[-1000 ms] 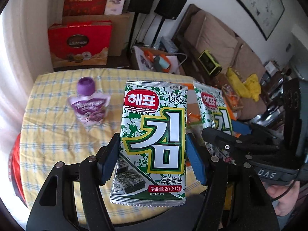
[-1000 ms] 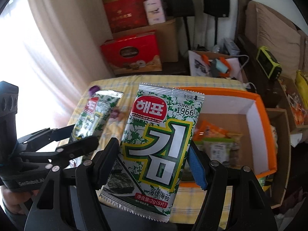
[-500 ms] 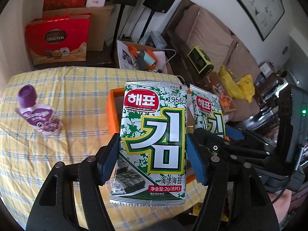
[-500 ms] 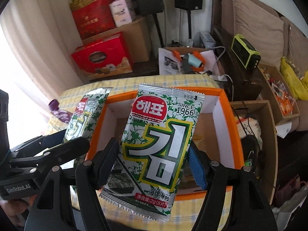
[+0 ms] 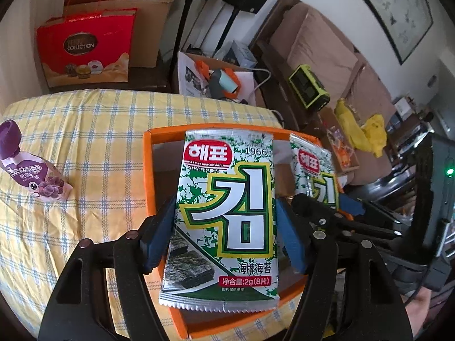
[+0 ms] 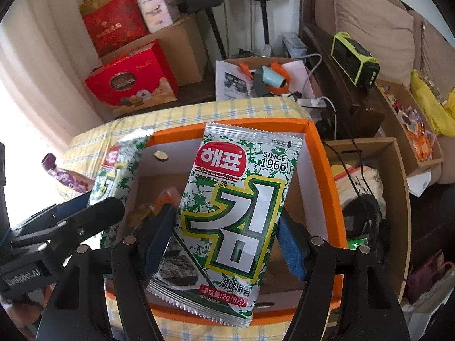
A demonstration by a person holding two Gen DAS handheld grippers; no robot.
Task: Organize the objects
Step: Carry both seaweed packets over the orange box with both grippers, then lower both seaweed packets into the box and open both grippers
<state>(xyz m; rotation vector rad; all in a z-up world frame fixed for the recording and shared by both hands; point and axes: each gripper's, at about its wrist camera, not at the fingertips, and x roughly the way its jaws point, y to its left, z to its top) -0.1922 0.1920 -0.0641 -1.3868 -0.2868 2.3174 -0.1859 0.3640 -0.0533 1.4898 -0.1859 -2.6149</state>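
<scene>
The green-and-white foil seaweed snack packet in the left gripper is pinched between the blue pads, upright, held above the orange-rimmed cardboard box, and a second identical seaweed packet is clamped the same way in the right gripper, also over the box's open top. A second ago both packets hung over the yellow checked tablecloth short of the box, with the purple spouted drink pouch near the middle of the left view; now the box fills the space behind each packet and the pouch sits far out to the left of the box, so both hands have carried their loads across to the container. I judge the delivery nearly ready: what remains is lowering and letting go, and the light, slippery foil may cling to a pad or flutter onto the rim. The right view looks down into the box and shows orange and green snack packs already lying on its floor, which the left view hides behind its own packet. The left view alone shows the pouch standing whole on the cloth, likely the next thing to gather. Beyond the box lie red gift cartons and a brown sofa.
</scene>
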